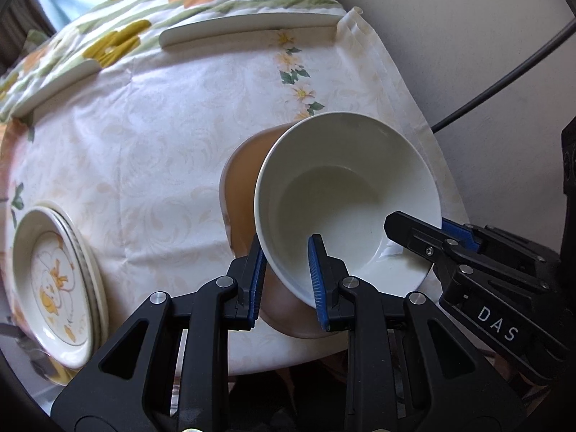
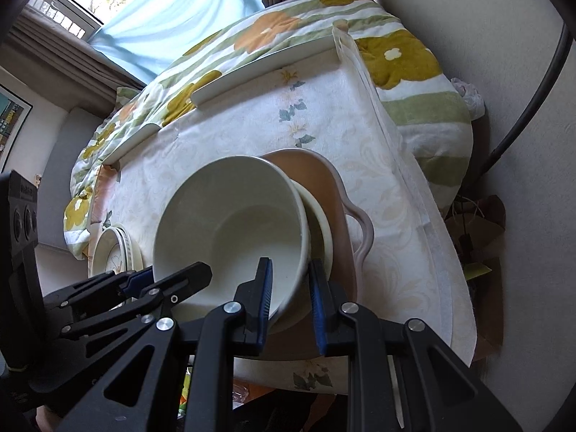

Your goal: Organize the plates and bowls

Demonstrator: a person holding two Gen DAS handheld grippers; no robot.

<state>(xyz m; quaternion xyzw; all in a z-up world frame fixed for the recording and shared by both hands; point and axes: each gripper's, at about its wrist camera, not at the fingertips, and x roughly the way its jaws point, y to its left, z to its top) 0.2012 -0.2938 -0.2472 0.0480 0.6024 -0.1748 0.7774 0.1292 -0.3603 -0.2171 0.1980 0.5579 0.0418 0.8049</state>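
Observation:
A white bowl [image 1: 345,198] is held by its rim from two sides. My left gripper [image 1: 287,282] is shut on the near-left rim, and my right gripper [image 1: 417,230] is shut on the right rim. In the right wrist view the same bowl [image 2: 230,230] is pinched by my right gripper [image 2: 291,291], with my left gripper [image 2: 172,273] clamped at its left. It hangs tilted over a second white bowl [image 2: 320,230] that sits in a pink handled tray [image 2: 338,187]. I cannot tell whether the two bowls touch. A stack of flower-patterned plates [image 1: 54,280] lies at the table's left.
The table carries a white cloth with flower print [image 1: 144,151]. A floral blanket [image 2: 403,57] lies beyond the far edge. A black cable [image 1: 504,79] runs along the wall on the right. A brown paper bag [image 2: 482,230] stands on the floor beside the table.

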